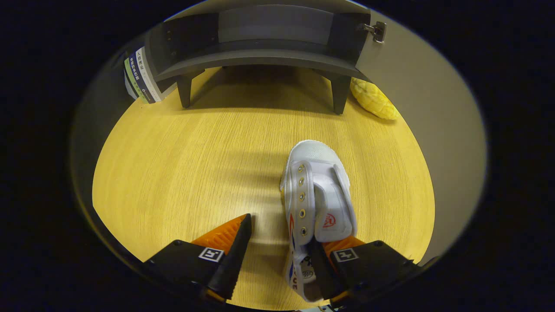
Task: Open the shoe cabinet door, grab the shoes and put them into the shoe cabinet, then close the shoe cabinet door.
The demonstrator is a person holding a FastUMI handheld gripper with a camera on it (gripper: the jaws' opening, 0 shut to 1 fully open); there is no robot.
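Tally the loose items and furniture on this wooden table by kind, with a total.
Shoe cabinet, door open: 1
White shoe, by the right finger of the open gripper: 1
Yellow corn-like object: 1
Book stack: 1
Total: 4

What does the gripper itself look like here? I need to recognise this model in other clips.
The gripper has two wedge-shaped fingers tapering to narrow tips, with ribbed inner pads. Each finger sits on a blocky black mount with a small screw on top and a square black-and-white marker tag. No cables can be seen.
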